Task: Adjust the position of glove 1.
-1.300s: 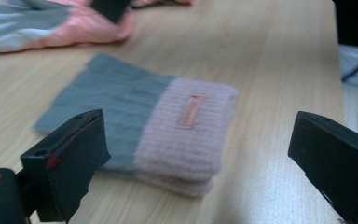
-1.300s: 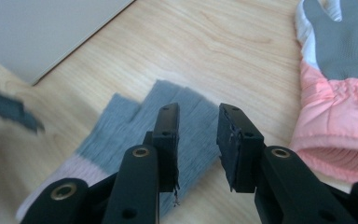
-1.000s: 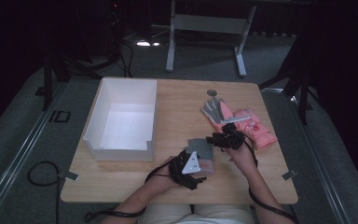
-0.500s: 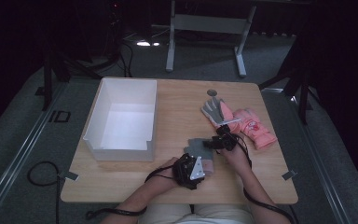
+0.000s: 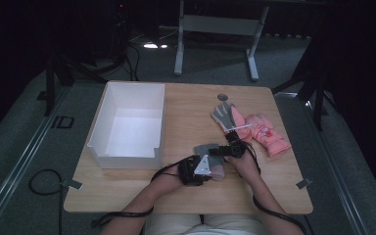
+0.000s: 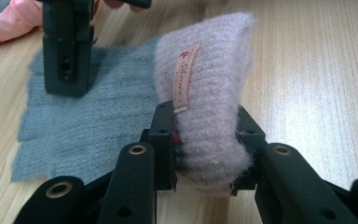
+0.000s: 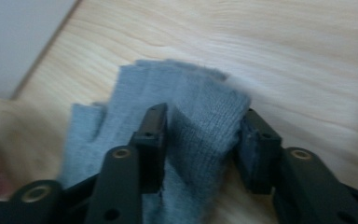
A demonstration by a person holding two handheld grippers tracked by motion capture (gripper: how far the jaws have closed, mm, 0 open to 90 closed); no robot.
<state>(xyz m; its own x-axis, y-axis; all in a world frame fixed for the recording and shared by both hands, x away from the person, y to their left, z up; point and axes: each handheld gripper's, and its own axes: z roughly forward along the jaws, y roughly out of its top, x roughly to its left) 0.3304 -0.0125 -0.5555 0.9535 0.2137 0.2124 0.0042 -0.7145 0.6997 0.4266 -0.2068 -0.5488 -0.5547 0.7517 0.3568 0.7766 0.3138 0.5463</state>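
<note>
White box (image 5: 127,122) sits at the left of the wooden table (image 5: 186,105), open top, well apart from the work. Right of the box, just past its near right corner, the left gripper (image 5: 210,169) lies low over the tabletop; its jaws have just been closing and now clamp the pink knit cuff (image 6: 205,98) of a grey glove (image 6: 84,121), cuff bulging up between the pads w/ a small label on it. Glove's grey part lies flat on the wood, fingers spread away from the cuff. Next right, touching the same glove, the right gripper (image 5: 220,151) comes in from the box-far side; its jaws have also just been closing, and in the right gripper view (image 7: 200,135) a fold of grey knit is pinched between the pads, pic blurred. Farther right and back from the box, a 2nd grey glove (image 5: 223,115) lies beside a pink glove (image 5: 264,132), both well apart from the held one.
</note>
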